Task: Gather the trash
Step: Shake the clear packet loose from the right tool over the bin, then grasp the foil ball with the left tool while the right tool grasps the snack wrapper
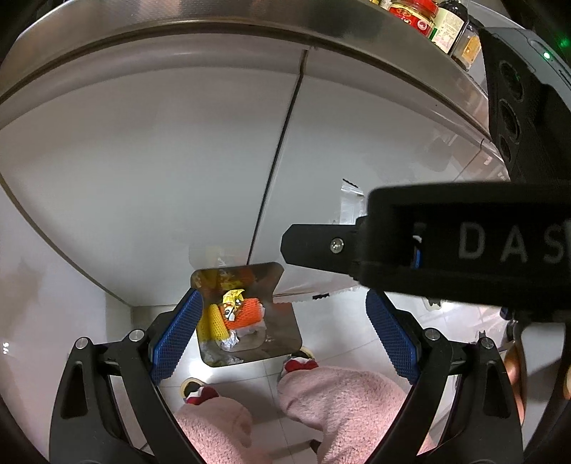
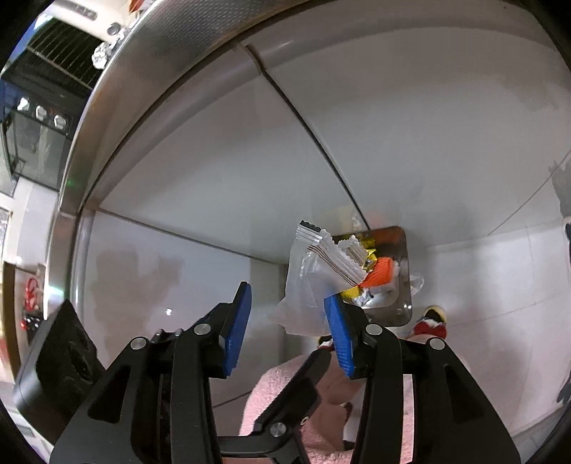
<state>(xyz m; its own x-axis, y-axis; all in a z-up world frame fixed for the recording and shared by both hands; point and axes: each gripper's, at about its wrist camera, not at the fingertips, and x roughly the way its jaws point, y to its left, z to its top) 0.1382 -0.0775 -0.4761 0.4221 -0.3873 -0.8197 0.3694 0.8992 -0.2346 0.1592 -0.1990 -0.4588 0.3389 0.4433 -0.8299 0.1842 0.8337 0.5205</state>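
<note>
A steel trash bin (image 1: pixel 285 335) stands on the floor against the white cabinet, holding yellow and orange foam nets and wrappers (image 1: pixel 235 316). It also shows in the right wrist view (image 2: pixel 403 285). My left gripper (image 1: pixel 282 335) is open and empty above the bin. My right gripper (image 2: pixel 289 328) is open; clear plastic wrappers (image 2: pixel 314 278) with serrated edges hang against its right pad (image 2: pixel 339 339), over the bin. The right gripper body (image 1: pixel 464 242) crosses the left wrist view.
White cabinet doors (image 1: pixel 178 160) under a steel counter edge (image 1: pixel 214 32) fill the background. Sauce jars (image 1: pixel 428 18) stand on the counter. An oven (image 2: pixel 39 107) is at the far left. Pink-trousered legs and slippers (image 1: pixel 299 364) stand by the bin.
</note>
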